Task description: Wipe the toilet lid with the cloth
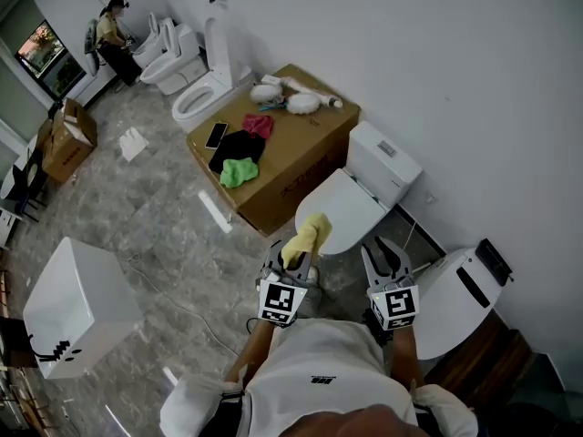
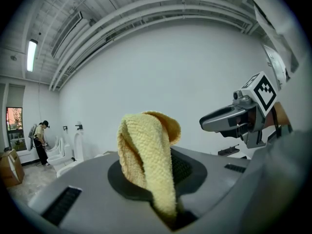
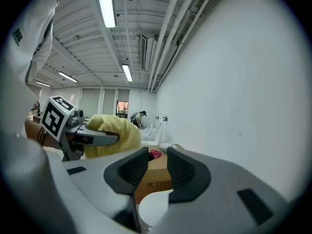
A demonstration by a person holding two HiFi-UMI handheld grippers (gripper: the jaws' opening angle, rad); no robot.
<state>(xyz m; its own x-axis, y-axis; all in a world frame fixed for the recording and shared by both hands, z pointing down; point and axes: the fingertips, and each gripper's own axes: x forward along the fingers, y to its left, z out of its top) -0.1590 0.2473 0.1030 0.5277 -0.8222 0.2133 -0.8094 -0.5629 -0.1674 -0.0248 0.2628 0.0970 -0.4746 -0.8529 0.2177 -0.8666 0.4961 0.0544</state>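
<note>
A white toilet stands against the wall with its lid (image 1: 342,209) closed and its tank (image 1: 383,162) behind it. My left gripper (image 1: 294,259) hovers at the lid's near left edge, shut on a yellow cloth (image 1: 308,233) that sticks up out of the jaws. In the left gripper view the cloth (image 2: 146,150) rises folded from my left gripper (image 2: 161,182). My right gripper (image 1: 385,264) is at the lid's near right edge, open and holding nothing. In the right gripper view, my right gripper (image 3: 157,167) has a gap between its pads, with the cloth (image 3: 111,134) off to the left.
Left of the toilet, a cardboard box (image 1: 301,167) carries coloured cloths, a phone and brushes. Another white toilet (image 1: 455,299) is close on the right. A white box (image 1: 77,308) sits on the floor at left. More toilets (image 1: 196,94) and a person (image 1: 114,39) are far back.
</note>
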